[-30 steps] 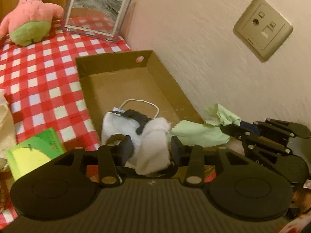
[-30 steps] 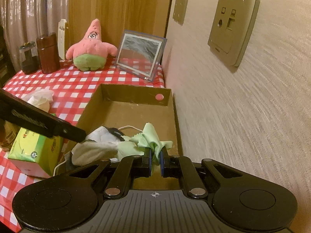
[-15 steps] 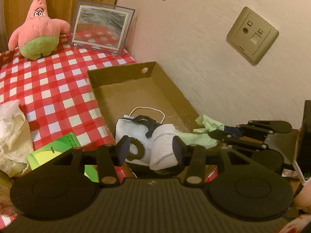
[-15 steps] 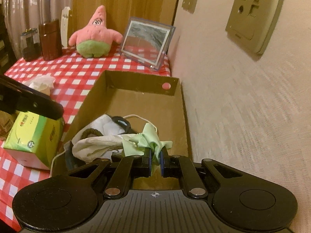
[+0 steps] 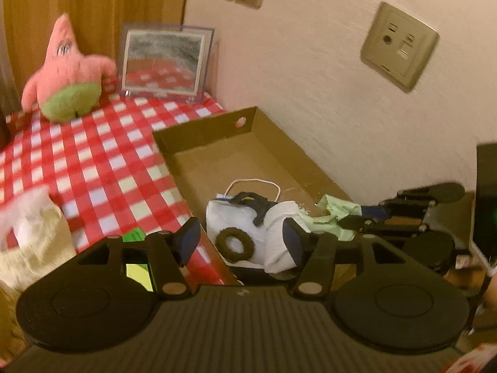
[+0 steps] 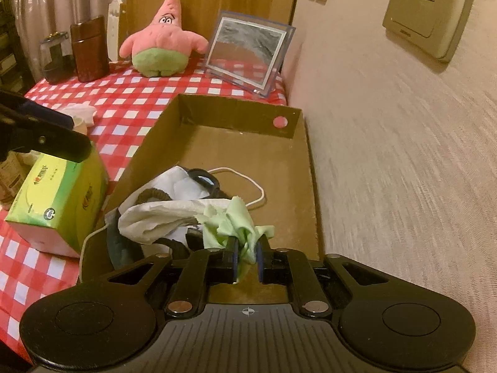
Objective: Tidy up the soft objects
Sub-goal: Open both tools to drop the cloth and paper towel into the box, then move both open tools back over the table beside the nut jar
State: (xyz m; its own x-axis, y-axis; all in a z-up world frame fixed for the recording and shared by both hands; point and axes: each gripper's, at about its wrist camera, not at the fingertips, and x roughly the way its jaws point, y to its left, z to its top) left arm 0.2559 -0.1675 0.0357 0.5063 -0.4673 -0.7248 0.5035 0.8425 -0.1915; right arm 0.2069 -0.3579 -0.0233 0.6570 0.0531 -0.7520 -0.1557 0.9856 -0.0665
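A brown cardboard box (image 5: 267, 149) (image 6: 298, 168) stands against the wall. In its near end lie a white face mask (image 5: 230, 220) (image 6: 183, 183), a dark hair tie (image 5: 235, 244), a white cloth (image 5: 278, 245) (image 6: 158, 217) and a black strap (image 5: 251, 200). My right gripper (image 6: 247, 255) is shut on a light green cloth (image 6: 236, 220) (image 5: 337, 208) over the box's near end. My left gripper (image 5: 240, 239) is open and empty, above the box's left rim.
A green tissue box (image 6: 59, 192) sits left of the cardboard box on the red checked tablecloth (image 5: 93, 155). A pink star plush (image 6: 161, 37) and a framed mirror (image 6: 248, 49) stand at the back. Crumpled white tissue (image 5: 28, 236) lies left. Brown jar (image 6: 88, 48) stands far left.
My left gripper has let go of the white cloth, opened wider and drawn back and up. The right gripper has kept hold of the green cloth and moved slightly forward over the box.
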